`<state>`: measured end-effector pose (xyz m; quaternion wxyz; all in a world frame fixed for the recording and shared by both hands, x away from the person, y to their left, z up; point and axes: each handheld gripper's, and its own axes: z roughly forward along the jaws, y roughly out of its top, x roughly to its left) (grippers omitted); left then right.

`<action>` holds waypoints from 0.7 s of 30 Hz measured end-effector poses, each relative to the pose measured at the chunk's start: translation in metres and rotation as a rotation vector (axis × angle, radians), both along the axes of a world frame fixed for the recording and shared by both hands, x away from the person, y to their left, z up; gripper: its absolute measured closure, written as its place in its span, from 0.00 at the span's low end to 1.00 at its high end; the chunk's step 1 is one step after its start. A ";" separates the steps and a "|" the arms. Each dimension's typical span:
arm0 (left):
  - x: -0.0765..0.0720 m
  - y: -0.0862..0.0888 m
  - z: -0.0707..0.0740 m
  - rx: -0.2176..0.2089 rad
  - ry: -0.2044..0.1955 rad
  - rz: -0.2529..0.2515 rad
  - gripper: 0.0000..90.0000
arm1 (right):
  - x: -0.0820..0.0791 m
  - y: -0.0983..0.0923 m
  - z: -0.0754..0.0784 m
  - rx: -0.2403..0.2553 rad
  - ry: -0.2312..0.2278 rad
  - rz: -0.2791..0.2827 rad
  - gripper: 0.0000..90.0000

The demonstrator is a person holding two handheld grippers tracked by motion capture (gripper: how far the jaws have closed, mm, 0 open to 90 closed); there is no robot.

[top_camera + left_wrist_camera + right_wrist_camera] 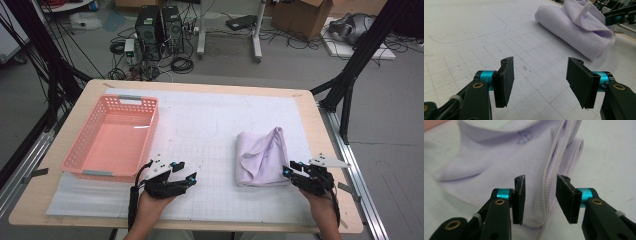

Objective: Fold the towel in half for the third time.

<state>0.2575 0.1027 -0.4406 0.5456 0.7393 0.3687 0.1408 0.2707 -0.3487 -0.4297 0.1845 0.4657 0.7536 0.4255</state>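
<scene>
High view: a folded lilac microfibre cloth (261, 159) lies right of centre on the white gridded mat (210, 125), with an empty pink plastic mesh basket (112, 137) at left. The left gripper (186, 172) rests lower left of centre, jaws apart; the right gripper (289, 169) sits at the cloth's lower right edge.

Left gripper view: jaws stand wide over bare mat, the cloth (576, 27) well apart at upper right.

Right gripper view: jaws are parted, with a stitched fold of the cloth (499, 157) between them, pads not pressing it.
</scene>
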 end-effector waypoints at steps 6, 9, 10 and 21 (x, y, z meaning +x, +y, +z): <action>0.000 0.002 0.000 -0.010 0.001 0.007 0.44 | 0.000 -0.004 -0.006 -0.025 0.097 -0.022 0.89; 0.000 0.004 0.001 -0.014 0.003 0.013 0.44 | -0.008 -0.007 0.000 -0.048 0.086 -0.060 0.72; 0.000 0.004 0.001 -0.015 -0.001 0.015 0.44 | -0.010 -0.007 0.003 -0.039 0.068 -0.052 0.70; 0.001 0.007 0.000 -0.022 0.009 0.021 0.44 | 0.025 0.033 0.031 0.080 -0.020 0.010 0.53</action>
